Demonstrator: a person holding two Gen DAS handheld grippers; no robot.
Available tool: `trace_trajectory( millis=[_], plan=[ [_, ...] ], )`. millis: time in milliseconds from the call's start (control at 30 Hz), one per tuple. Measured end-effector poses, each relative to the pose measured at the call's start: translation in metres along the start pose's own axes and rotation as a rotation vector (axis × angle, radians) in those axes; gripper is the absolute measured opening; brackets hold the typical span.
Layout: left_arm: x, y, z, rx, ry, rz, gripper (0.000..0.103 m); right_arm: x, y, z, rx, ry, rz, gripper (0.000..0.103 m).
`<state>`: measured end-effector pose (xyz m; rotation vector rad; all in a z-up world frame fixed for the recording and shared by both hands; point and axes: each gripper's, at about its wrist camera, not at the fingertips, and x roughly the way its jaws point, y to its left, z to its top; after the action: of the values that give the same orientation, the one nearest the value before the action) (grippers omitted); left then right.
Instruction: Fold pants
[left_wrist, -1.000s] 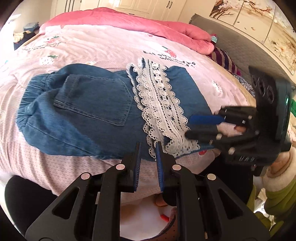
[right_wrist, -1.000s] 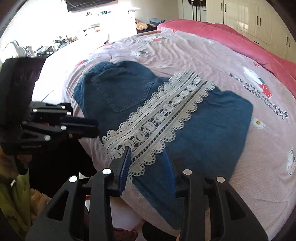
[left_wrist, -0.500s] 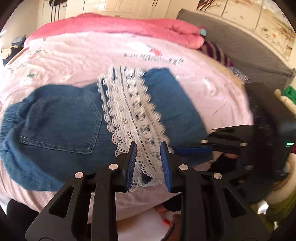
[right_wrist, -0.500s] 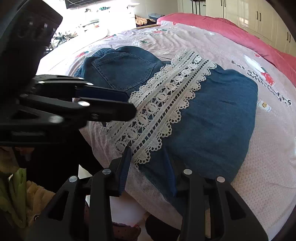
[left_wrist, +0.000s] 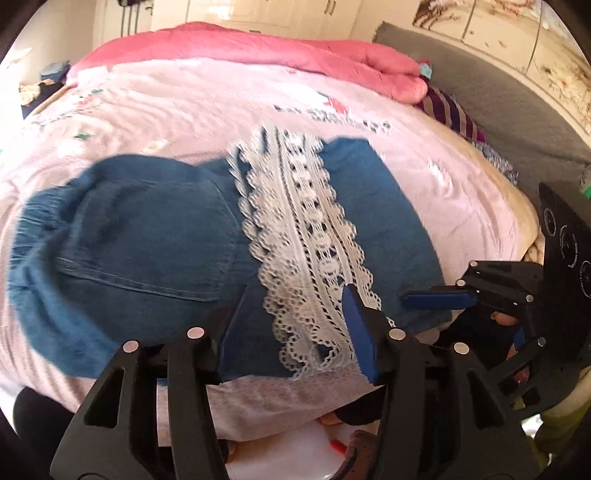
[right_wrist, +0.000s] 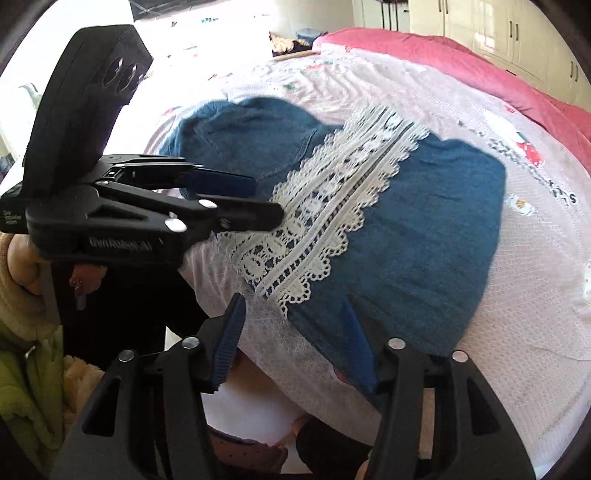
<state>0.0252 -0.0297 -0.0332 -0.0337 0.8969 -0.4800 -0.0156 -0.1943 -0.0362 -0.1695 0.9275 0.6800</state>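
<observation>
Folded blue denim pants (left_wrist: 155, 243) are laid on a pink printed bedspread (left_wrist: 207, 107), near its front edge. A band of white scalloped lace (left_wrist: 306, 258) crosses the fold, running away from the edge; the long axis runs sideways, gathered waistband leftward. Both the left gripper (left_wrist: 295, 328) and right gripper (right_wrist: 291, 332) are shown opening, pads straddling the hem unpressed. The bedspread lettering is blurred.

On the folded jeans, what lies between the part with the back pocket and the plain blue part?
A white lace band crosses the jeans between the pocket and the plain denim; both wrist views show it.
</observation>
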Motion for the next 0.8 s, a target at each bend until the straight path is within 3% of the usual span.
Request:
trace_trajectory(
  millis=[233, 567, 800],
  plan=[
    [-0.03, 0.021, 0.002, -0.06, -0.051, 0.054, 0.07, -0.016, 0.002, 0.013, 0.017, -0.047, -0.007, 0.069],
    [-0.059, 0.043, -0.002, -0.094, -0.094, 0.113, 0.088, -0.019, 0.004, 0.036, 0.048, -0.07, -0.021, 0.082],
    [-0.072, 0.059, -0.01, -0.132, -0.111, 0.161, 0.093, -0.014, 0.007, 0.062, 0.047, -0.091, -0.026, 0.089]
  ],
)
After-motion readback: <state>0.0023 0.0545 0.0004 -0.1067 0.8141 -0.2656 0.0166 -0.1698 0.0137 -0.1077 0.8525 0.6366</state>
